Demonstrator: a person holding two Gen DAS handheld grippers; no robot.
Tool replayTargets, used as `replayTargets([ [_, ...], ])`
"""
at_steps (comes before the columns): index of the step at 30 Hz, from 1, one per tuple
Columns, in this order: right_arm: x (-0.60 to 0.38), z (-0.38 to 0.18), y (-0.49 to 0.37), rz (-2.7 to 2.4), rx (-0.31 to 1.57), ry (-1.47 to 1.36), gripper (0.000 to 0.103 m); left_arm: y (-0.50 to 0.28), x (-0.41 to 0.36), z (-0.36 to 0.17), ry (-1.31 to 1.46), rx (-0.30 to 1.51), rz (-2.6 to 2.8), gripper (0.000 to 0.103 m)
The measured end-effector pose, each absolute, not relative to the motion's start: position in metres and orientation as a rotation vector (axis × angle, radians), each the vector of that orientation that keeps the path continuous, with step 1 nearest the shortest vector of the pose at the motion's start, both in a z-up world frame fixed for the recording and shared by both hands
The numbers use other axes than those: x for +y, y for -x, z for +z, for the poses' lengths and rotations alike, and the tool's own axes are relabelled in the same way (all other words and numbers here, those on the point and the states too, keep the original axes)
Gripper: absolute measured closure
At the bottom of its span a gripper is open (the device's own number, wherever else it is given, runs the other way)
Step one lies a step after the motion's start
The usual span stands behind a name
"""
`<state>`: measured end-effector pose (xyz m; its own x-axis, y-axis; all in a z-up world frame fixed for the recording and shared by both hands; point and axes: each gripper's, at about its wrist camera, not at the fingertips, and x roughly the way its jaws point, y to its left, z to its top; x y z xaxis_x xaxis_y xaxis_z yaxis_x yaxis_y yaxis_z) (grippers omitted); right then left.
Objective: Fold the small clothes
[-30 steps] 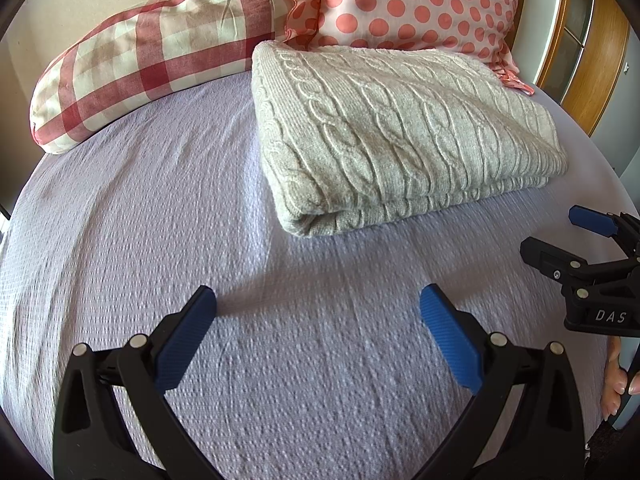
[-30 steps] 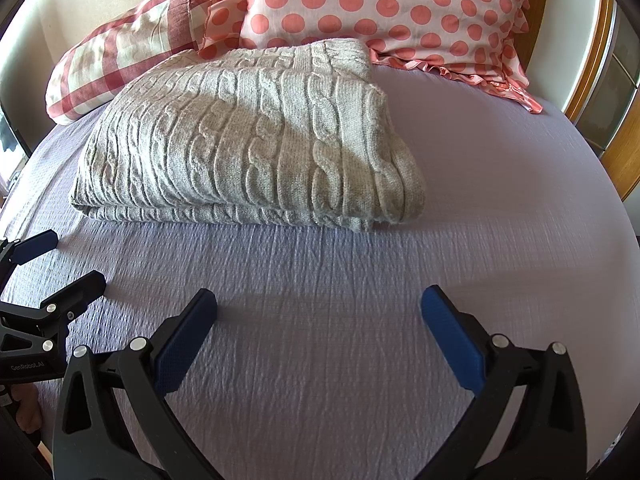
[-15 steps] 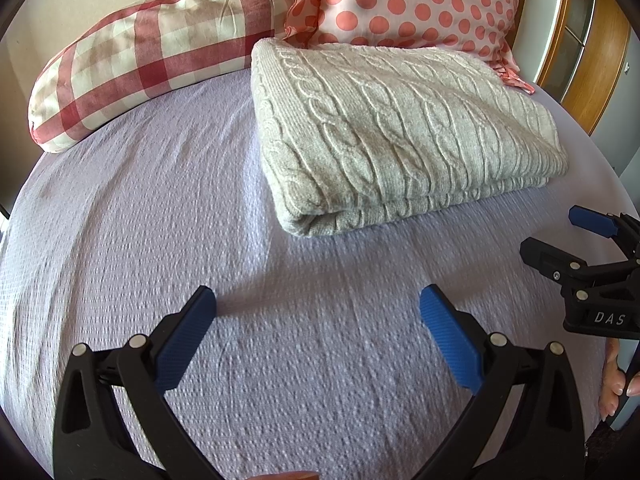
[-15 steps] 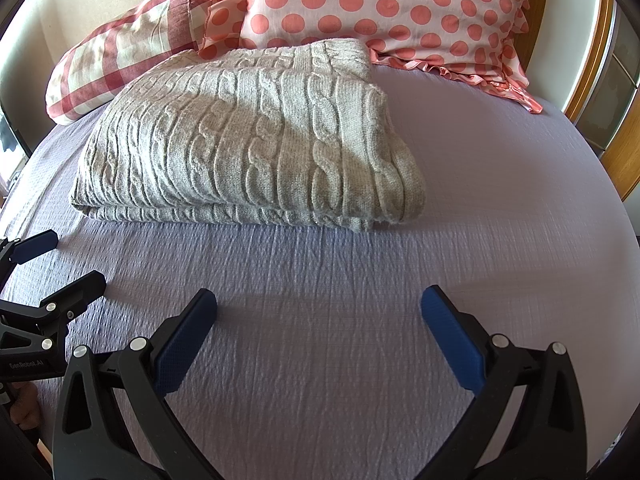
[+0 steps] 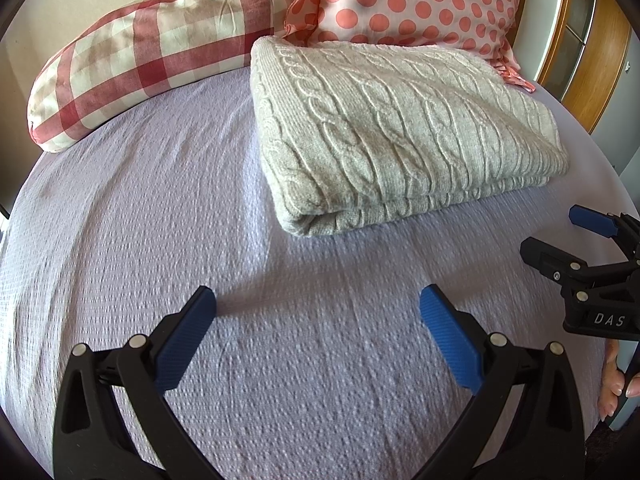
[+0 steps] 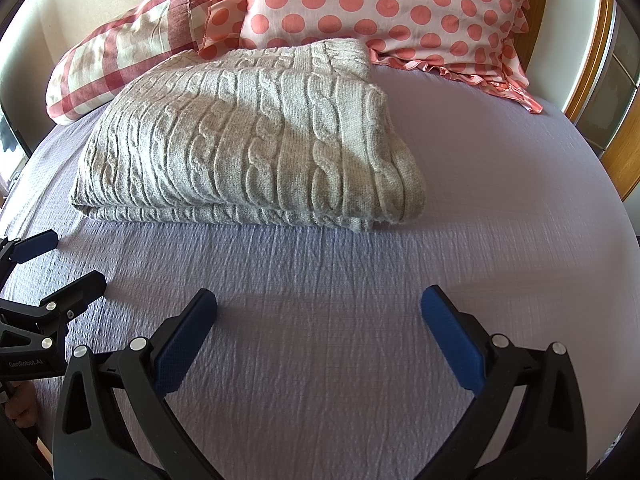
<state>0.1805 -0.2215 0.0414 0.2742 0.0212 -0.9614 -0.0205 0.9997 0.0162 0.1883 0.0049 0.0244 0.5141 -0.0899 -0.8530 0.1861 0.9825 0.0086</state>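
Between the 2 blue pads of the left gripper [image 5: 318, 312] lies only bare lilac bedspread [image 5: 140, 208]; its jaws stand wide apart and hold nothing. The right gripper [image 6: 319, 314] is spread just as wide, also over bare bedspread, with nothing between its pads. Each gripper shows at the edge of the other's view, low over the cover on the near side of the sweater, and both sit apart from it.

Beyond both grippers, the grey cable-knit sweater [image 5: 400, 132] lies folded into a thick rectangle on the bedspread. In the left wrist view its rounded fold faces the camera at the near left corner, and its layered edges run along the near side. In the right wrist view the rounded fold is at the sweater's right end [image 6: 248, 140].

Behind the sweater, a pink polka-dot pillow [image 6: 380, 8] touches its far edge. Left of the sweater's far corner, a red checked pillow [image 5: 148, 60] leans beside the dotted one.
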Motion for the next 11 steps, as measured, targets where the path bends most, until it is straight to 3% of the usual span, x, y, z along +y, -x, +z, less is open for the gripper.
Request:
replayTargets([
  [11, -0.2214, 0.0413, -0.1807, 0.027, 1.293, -0.001, 0.001, -0.1870, 0.0046, 0.0238, -0.101, 1.007, -0.167, 0.002],
])
